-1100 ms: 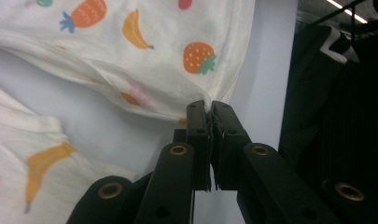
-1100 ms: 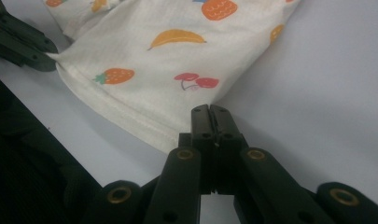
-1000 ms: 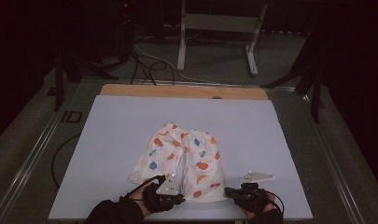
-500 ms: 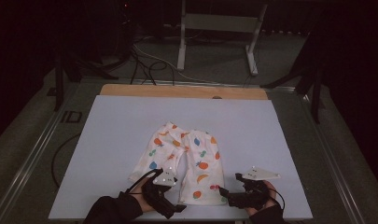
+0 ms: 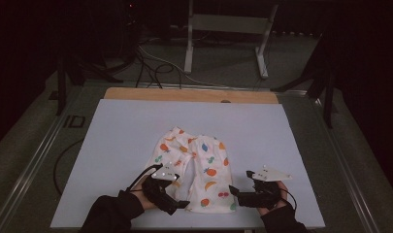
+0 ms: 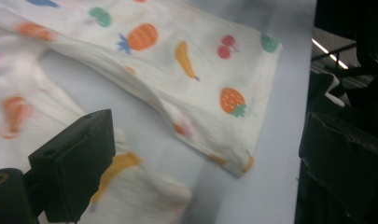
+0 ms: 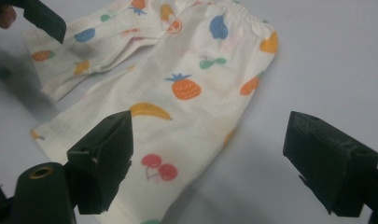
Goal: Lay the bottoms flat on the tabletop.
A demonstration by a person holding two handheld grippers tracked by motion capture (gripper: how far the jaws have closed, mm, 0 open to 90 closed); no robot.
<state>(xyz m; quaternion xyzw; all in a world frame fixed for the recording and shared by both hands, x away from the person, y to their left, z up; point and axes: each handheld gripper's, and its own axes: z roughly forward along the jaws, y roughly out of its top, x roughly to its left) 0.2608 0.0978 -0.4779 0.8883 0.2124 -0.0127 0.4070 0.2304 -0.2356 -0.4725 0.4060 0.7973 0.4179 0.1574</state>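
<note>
Small white trousers [image 5: 204, 165] printed with fruit lie flat on the pale blue table top [image 5: 121, 136], legs toward me. My left gripper [image 5: 183, 205] sits at the left leg's hem; its jaws have just been opening and stand wide, with cloth [image 6: 191, 60] lying loose under them. My right gripper [image 5: 234, 195] is by the right leg's hem, jaws likewise just opened. In the right gripper view the hem [image 7: 177, 154] lies between the jaws of that gripper [image 7: 217, 161], unpressed. In the left gripper view that gripper [image 6: 205, 172] hangs above the crotch gap.
A wooden strip [image 5: 189, 94] edges the table's far side. Beyond it stand a metal frame [image 5: 228, 29] and floor cables [image 5: 150, 63]. Metal rails [image 5: 34, 165] run along the table's sides. The table's front edge is right below both hands.
Both grippers have opened and let go of the trouser hems. The left hand has drawn back a little to the left and lifted slightly. The right hand has hardly moved.
</note>
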